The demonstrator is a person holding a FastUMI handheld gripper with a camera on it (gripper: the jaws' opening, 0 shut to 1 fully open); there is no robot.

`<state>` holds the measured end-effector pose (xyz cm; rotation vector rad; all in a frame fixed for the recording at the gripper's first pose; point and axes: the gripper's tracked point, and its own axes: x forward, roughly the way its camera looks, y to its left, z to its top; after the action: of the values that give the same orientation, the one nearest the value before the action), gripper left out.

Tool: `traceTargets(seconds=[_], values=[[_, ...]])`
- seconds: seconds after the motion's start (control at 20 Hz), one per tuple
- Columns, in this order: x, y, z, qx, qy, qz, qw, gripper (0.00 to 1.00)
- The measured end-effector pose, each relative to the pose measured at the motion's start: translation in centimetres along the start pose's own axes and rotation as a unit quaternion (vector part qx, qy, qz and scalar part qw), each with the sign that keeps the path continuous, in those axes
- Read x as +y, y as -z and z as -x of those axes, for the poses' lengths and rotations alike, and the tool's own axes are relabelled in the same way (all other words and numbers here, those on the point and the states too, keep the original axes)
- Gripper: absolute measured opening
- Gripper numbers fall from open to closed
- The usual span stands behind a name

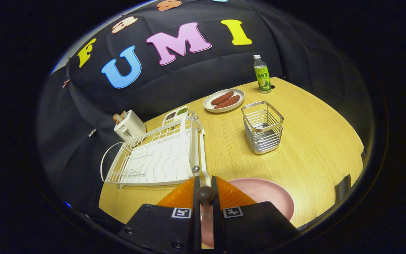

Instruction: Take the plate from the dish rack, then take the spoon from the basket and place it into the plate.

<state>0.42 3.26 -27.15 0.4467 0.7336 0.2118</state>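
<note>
My gripper (205, 180) is shut on the spoon (205, 195), whose dark rounded end sticks up between the two orange fingers (182, 195). A pale shaft runs down from it in the narrow gap. The pink plate (270, 197) lies flat on the wooden table right under and just ahead of the fingers, partly hidden by them. Beyond the plate stands the metal wire basket (263, 127), with nothing showing inside it. The white dish rack (153, 160) sits ahead of the fingers to the left and holds no dishes.
A white plate with two sausages (224, 100) and a green drink bottle (262, 74) stand at the table's far side. A white toaster (129, 126) and a small divided dish (176, 115) sit behind the rack. Bare wood table (312, 141) lies right of the basket.
</note>
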Motion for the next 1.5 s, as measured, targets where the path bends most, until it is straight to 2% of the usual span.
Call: traceTargets(seconds=[0.05, 0.15, 0.4, 0.55, 0.7, 1.0, 1.3, 1.5], values=[[-0.2, 0.0, 0.3, 0.003, -0.002, -0.001, 1.000, 0.18], [-0.4, 0.0, 0.5, 0.007, -0.003, 0.005, 1.000, 0.33], [-3.0, 0.0, 2.0, 0.013, 0.016, 0.094, 0.995, 0.98], [-4.6, -1.3, 3.0, 0.007, 0.026, 0.129, 0.991, 0.99], [-5.4, -2.5, 4.5, 0.002, 0.023, 0.138, 0.990, 0.99], [-5.0, -7.7, 8.3, -0.048, -0.004, 0.161, 0.986, 0.99], [-3.8, -16.4, 12.2, -0.118, -0.038, 0.139, 0.983, 0.98], [-3.9, -23.2, 16.1, -0.185, -0.049, 0.145, 0.971, 0.98]])
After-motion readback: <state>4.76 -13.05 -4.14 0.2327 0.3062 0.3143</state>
